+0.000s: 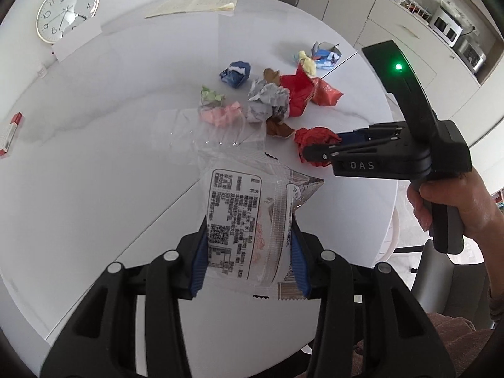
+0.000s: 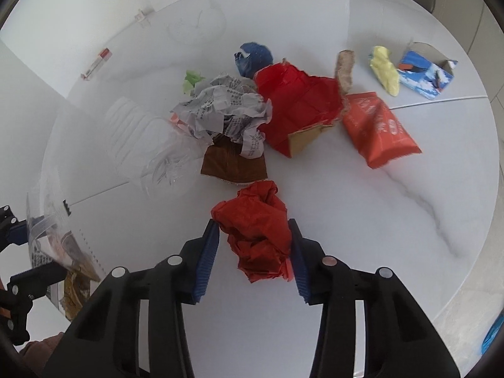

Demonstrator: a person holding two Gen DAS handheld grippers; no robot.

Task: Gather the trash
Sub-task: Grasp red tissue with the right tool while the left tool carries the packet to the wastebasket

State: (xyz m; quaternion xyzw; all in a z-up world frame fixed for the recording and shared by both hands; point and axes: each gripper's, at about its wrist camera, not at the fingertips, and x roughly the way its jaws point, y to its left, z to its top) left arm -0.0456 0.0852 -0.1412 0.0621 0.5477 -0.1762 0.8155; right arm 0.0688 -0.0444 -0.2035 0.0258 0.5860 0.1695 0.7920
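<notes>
My left gripper (image 1: 249, 258) is shut on a clear plastic food wrapper (image 1: 245, 217) with a printed label, held above the white table (image 1: 94, 173). The wrapper also shows at the left of the right wrist view (image 2: 53, 245). My right gripper (image 2: 253, 252) has its jaws around a crumpled red paper ball (image 2: 255, 236) on the table, pads touching its sides. In the left wrist view the right gripper (image 1: 318, 151) sits at that red ball (image 1: 312, 138). Beyond lies a pile of trash: crumpled newspaper (image 2: 223, 110), red cardboard (image 2: 296, 104), an orange snack bag (image 2: 378, 129), a blue ball (image 2: 253, 58).
A crushed clear bottle (image 2: 138, 138), brown cardboard (image 2: 233, 163), yellow paper (image 2: 386, 69) and a blue carton (image 2: 425, 74) also lie on the table. A wall clock (image 1: 66, 9), papers (image 1: 195, 4) and a small red-white box (image 1: 11, 134) sit at the far side. The table edge (image 1: 393, 170) is to the right.
</notes>
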